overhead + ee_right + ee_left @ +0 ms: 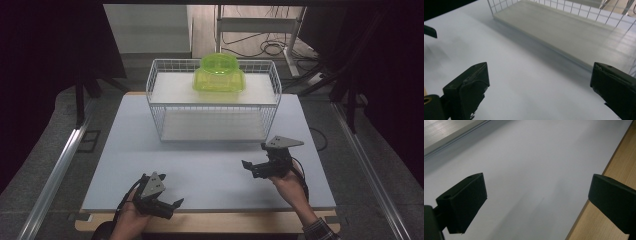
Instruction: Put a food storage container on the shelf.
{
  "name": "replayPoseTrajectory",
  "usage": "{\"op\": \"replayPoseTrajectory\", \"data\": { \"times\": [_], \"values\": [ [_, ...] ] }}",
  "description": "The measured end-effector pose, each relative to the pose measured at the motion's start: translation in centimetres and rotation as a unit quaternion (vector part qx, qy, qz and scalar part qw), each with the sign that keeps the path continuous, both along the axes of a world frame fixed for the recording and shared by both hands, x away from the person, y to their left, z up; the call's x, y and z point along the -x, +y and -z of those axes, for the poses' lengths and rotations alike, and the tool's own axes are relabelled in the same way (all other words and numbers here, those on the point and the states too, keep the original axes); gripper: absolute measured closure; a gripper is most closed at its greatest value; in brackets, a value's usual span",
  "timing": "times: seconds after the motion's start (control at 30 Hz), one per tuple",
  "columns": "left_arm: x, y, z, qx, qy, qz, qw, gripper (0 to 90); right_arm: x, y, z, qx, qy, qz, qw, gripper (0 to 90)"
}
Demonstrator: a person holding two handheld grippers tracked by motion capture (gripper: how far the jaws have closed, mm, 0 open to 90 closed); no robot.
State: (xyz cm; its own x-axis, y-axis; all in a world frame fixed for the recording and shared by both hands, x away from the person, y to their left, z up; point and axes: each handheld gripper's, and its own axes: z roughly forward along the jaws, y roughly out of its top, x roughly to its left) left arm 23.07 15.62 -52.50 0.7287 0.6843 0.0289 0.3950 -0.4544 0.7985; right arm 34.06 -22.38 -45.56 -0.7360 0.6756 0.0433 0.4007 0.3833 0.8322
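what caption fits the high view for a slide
Green plastic container on white wire rack; both grippers open, empty, over the table.

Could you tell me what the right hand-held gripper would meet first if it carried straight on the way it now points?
Probably the white tabletop, since the open right hand-held gripper tilts down at it; beyond lies the low front edge of the white wire rack. Depth is unclear.

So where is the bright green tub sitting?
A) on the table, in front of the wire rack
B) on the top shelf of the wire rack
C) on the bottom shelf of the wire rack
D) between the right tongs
B: in the high view the green tub rests on the upper shelf of the white wire rack, while the lower shelf under it is bare.
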Motion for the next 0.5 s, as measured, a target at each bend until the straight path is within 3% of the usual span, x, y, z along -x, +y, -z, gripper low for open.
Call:
{"op": "replayPoseTrajectory", "data": {
  "times": [0.5],
  "values": [
    [0.0, -0.1, 0.1, -0.010, 0.002, -0.003, 0.9999, 1.8, 1.6, -1.8, 2.8, 0.021, 0.020, 0.009, 0.9995, 2.1]
  ]
}}
